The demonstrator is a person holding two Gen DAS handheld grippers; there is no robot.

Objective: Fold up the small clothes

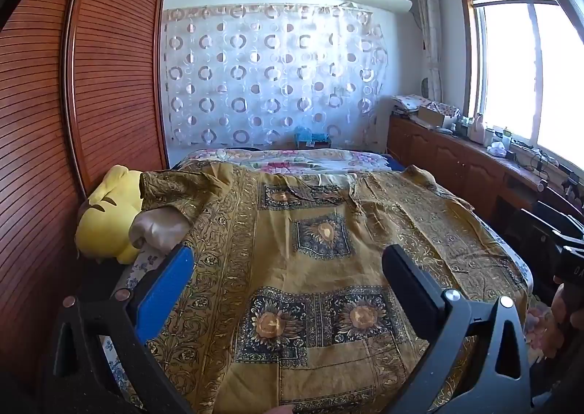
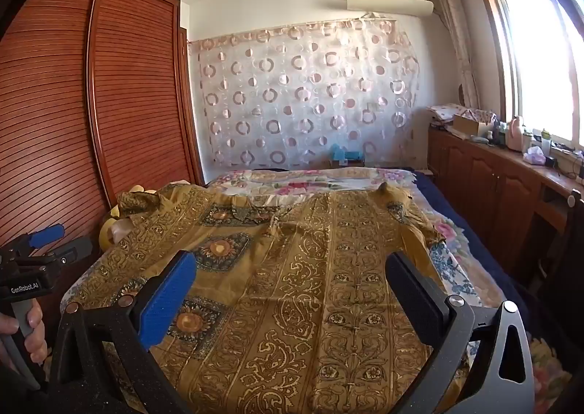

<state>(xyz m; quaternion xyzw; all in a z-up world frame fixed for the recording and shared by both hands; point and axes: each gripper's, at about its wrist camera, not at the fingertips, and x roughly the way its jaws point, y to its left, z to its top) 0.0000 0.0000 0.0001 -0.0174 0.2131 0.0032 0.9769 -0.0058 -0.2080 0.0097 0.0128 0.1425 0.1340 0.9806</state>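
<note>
A mustard-gold patterned garment (image 1: 310, 242) with dark sunflower squares lies spread flat over the bed, sleeves out to both sides; the right wrist view shows the same garment (image 2: 310, 268). My left gripper (image 1: 288, 260) hovers above its near part, jaws wide open, nothing between the blue pad and the black pad. My right gripper (image 2: 292, 268) hangs over the garment's near right part, also wide open and empty. The left gripper (image 2: 54, 242) appears at the left edge of the right wrist view, held by a hand (image 2: 33, 333).
The bed (image 2: 452, 275) carries a floral cover. A yellow plush toy (image 1: 109, 213) lies at the bed's left edge beside a brown slatted wardrobe (image 1: 91, 85). A wooden cabinet (image 1: 456, 165) with clutter runs under the window on the right.
</note>
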